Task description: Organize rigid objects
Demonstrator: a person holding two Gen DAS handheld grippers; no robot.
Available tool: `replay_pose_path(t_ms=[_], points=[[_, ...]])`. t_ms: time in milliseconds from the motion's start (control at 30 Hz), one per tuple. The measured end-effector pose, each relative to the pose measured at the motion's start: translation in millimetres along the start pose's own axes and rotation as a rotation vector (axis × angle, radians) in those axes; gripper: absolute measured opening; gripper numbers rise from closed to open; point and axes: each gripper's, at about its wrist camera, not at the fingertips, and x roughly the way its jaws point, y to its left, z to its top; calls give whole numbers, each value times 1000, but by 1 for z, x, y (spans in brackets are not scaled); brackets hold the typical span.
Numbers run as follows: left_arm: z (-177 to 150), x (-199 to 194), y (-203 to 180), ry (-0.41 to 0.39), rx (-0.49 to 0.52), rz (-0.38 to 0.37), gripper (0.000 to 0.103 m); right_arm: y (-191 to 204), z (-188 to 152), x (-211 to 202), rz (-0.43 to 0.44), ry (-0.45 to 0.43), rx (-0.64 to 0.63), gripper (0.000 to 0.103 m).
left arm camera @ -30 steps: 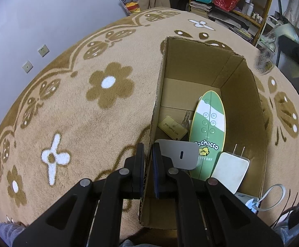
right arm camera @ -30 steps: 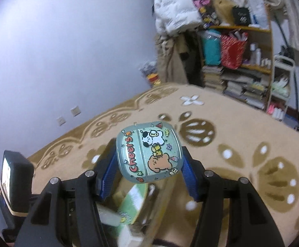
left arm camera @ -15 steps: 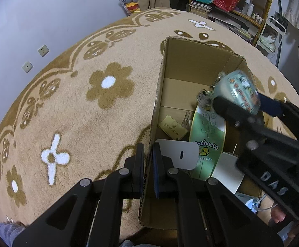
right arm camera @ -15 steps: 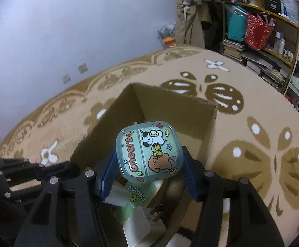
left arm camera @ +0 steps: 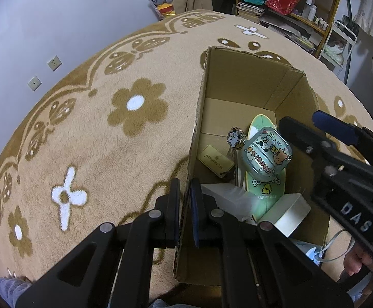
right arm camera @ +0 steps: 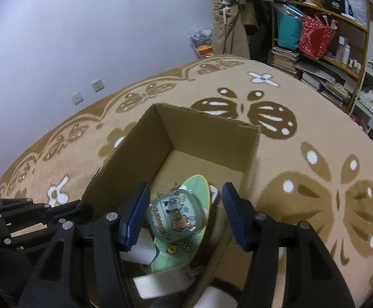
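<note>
1. Now the cartoon earbud case (right arm camera: 175, 217) lies inside the cardboard box (right arm camera: 207, 138) on the green board (right arm camera: 198, 187), between the right gripper (right arm camera: 183, 214) fingers, which stand apart, untouching.
2. Left gripper (left arm camera: 185, 205) is clamped on the box's near-left wall.

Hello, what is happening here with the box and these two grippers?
A person is putting small rigid things into a cardboard box on a flowered carpet. The left gripper is shut on the box's near wall. The cartoon-printed case lies on the green oval board inside the box, and the right gripper hangs over it, jaws apart and not touching it. A white charger and a tan card also lie inside.
</note>
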Motion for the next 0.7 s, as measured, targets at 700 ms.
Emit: replay_pose_path(t_ms=[700], points=[[-28, -86, -12, -237, 118, -26, 39, 1, 6, -103, -156, -95, 82, 101]])
